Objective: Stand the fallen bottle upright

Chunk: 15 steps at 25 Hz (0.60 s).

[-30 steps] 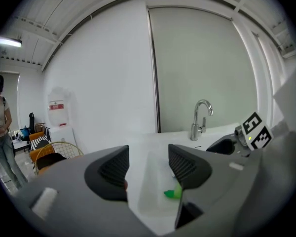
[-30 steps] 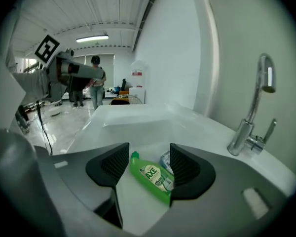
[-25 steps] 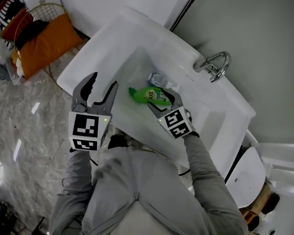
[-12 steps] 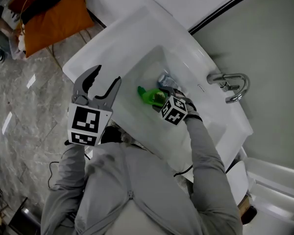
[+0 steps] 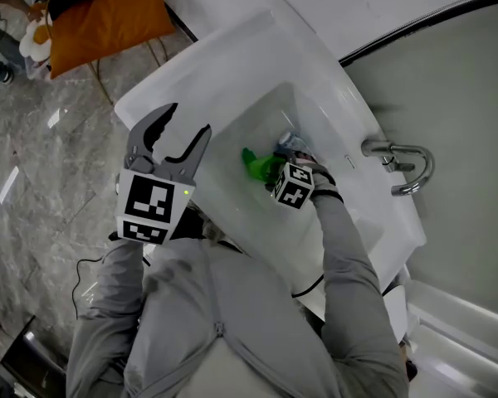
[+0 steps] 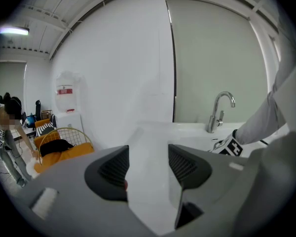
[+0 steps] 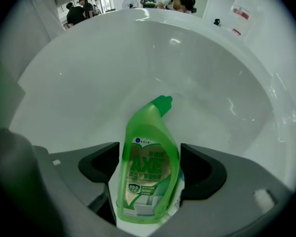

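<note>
**A:** What colour was the bottle [image 7: 148,172]?

**B:** Translucent bright green, with a cap of the same green and a green-and-white label with pale lettering. The sink [image 7: 227,83] around it was glossy white.

**A:** And in the head view?

**B:** There was an orange cushion [image 5: 108,19] at upper left and a grey, veined floor [image 5: 41,164] down the left side. At right were a pale grey-green wall [image 5: 456,73] and a silvery faucet [image 5: 394,148]. The left gripper [image 5: 187,123] was dark grey, and its cube [image 5: 153,210] carried black-and-white squares. The sleeves [image 5: 349,264] were light grey.
</note>
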### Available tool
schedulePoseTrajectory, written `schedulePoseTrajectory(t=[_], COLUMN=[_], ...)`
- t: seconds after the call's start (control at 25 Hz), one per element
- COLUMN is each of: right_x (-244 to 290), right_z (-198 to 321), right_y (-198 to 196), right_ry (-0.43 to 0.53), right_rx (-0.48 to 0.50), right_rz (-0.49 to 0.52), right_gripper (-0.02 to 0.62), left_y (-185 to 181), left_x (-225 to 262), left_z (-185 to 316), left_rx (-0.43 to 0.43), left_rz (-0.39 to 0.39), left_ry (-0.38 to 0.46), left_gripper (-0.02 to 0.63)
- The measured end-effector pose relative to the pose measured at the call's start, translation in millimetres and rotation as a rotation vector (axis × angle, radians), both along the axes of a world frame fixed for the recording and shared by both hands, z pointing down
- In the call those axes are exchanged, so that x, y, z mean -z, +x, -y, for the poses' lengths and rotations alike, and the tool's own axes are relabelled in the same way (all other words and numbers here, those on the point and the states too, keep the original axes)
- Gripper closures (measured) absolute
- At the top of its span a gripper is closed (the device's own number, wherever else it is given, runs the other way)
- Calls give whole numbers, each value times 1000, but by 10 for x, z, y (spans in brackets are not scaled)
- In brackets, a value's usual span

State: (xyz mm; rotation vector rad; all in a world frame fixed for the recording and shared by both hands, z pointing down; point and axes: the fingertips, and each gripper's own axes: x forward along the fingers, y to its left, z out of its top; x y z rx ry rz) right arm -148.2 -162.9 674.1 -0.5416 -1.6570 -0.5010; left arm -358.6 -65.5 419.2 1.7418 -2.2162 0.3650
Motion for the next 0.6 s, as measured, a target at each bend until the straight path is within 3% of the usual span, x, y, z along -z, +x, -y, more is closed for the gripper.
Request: schedulePoseTrajectory(t=[0.4, 0.6], right_x=[-273, -319], right_z=[-17, -15], right_y=[91, 88], right_ry=[-22, -39], right_rx=[95, 99], right_rz=[-175, -175], right_gripper=[180, 170], left_y=[-59, -72], left_x=[-43, -73], left_z=[25, 43], left_rx=[12, 21], left_rz=[3, 6], left_ry=[-14, -22], left_gripper=[337, 337])
